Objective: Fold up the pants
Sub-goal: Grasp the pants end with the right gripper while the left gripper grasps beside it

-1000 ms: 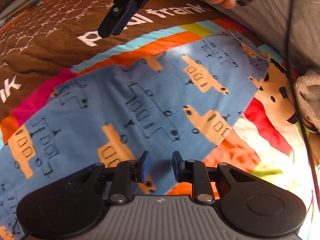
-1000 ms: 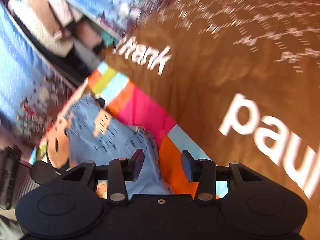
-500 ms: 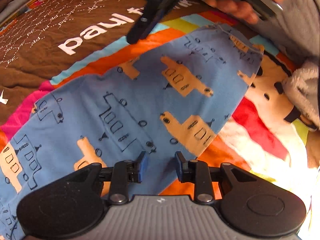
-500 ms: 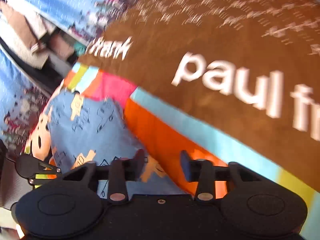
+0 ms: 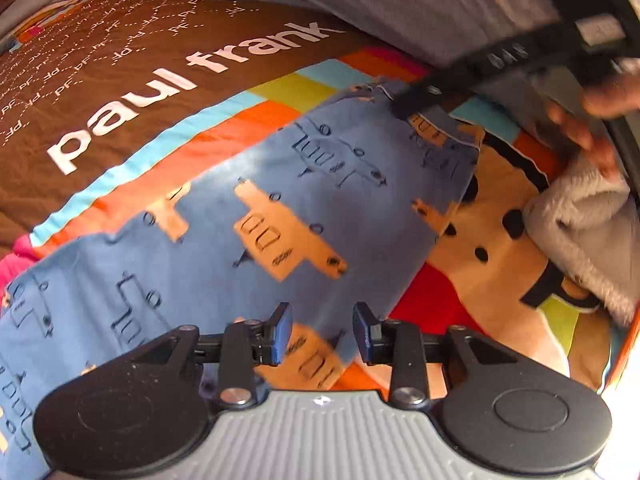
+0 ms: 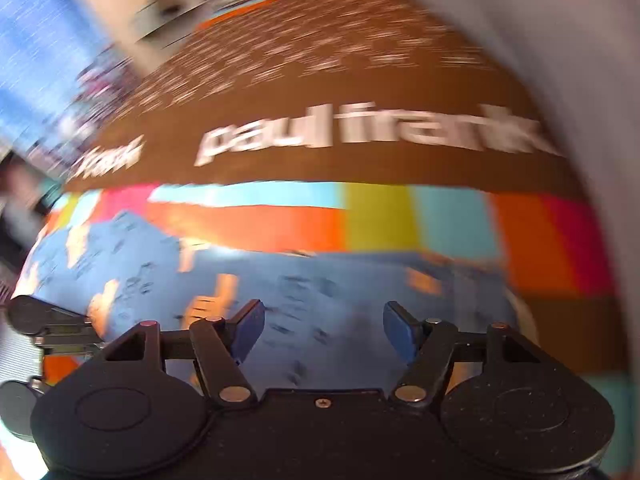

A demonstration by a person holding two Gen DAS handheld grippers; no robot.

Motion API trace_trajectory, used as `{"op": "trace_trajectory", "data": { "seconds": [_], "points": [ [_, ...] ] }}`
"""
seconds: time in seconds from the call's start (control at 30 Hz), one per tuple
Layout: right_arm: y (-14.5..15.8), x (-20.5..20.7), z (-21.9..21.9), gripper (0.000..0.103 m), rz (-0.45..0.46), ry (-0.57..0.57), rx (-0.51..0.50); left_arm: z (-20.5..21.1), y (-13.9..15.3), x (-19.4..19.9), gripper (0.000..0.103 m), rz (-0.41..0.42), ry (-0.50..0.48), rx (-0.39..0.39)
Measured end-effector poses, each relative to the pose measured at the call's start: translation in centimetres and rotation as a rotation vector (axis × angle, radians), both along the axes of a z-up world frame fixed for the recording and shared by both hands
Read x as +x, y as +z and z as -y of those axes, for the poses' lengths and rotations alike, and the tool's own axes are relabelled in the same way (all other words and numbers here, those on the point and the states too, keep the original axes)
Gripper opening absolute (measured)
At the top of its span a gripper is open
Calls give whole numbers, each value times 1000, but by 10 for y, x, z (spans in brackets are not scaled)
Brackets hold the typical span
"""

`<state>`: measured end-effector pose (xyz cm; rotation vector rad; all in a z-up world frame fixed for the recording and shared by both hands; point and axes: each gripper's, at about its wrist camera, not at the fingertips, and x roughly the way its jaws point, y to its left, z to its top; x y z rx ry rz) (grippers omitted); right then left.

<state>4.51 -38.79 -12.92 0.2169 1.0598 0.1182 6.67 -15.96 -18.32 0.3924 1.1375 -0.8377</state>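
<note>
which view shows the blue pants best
The left wrist view: the blue pants lie sharp across the blanket, print and edges clear, the right gripper at their far end. The right wrist view shows them motion-blurred, partly behind its fingers.

Light: warm, bright, washed-out glare at lower right of left view | Blur: right view heavily motion-smeared, blanket [image 6: 360, 168] lettering streaked; left view mostly sharp | Distortion: fisheye bending at edges

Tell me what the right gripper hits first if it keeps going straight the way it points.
Most likely the blue pants: the right gripper is open, with printed fabric filling the gap between its fingers. The view is blurred, so depth is uncertain.
</note>
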Motion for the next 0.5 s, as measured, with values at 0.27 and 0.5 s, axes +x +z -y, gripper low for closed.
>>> {"op": "trace_trajectory", "data": {
  "seconds": [0.27,0.5],
  "points": [
    [-18,-60,23,70,-26,-378,-63,28,-13,3,41,0,-51,39],
    [-30,-98,23,70,23,-665,66,51,-11,26,40,-3,-129,18]
  ]
}}
